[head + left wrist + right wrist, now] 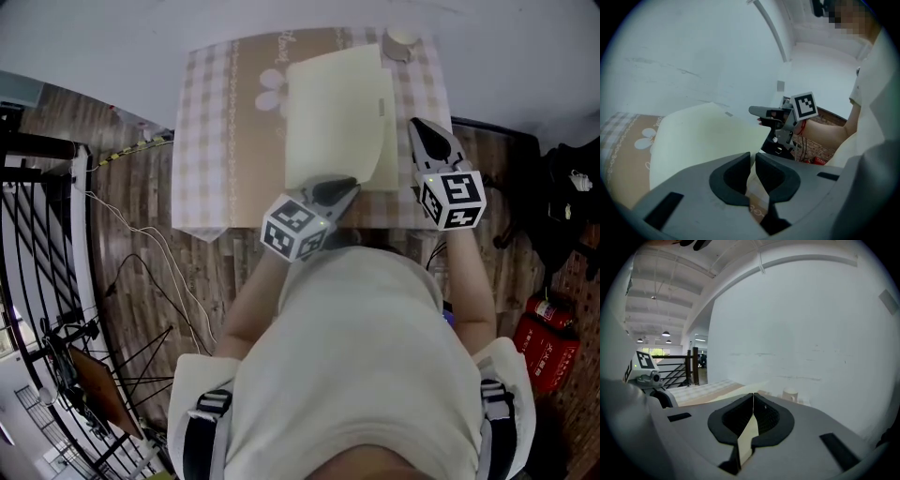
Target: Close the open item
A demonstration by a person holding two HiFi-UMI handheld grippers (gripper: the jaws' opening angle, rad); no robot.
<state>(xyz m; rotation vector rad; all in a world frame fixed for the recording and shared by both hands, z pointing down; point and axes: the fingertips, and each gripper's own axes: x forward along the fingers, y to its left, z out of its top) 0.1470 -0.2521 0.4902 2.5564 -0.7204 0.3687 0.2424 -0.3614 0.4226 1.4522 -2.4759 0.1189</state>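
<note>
A pale yellow folder (pixel 337 108) lies on the checked tablecloth (pixel 211 141). Its top cover is lifted and curls along its near edge. My left gripper (pixel 345 190) sits at that near edge, its jaws almost together and pinching the thin cover. In the left gripper view the cover (pixel 703 136) spreads ahead and to the left of the left gripper (pixel 753 161). My right gripper (pixel 427 136) hovers just right of the folder, shut and empty. It shows as the right gripper (pixel 753 401) in its own view and as the right gripper (pixel 757 112) beyond the folder.
A white cup (pixel 401 39) stands at the table's back right corner, against the white wall. A black metal rack (pixel 37 234) and loose cables (pixel 141 244) are on the wooden floor at left. A red fire extinguisher (pixel 547 328) and a dark bag (pixel 574 183) are at right.
</note>
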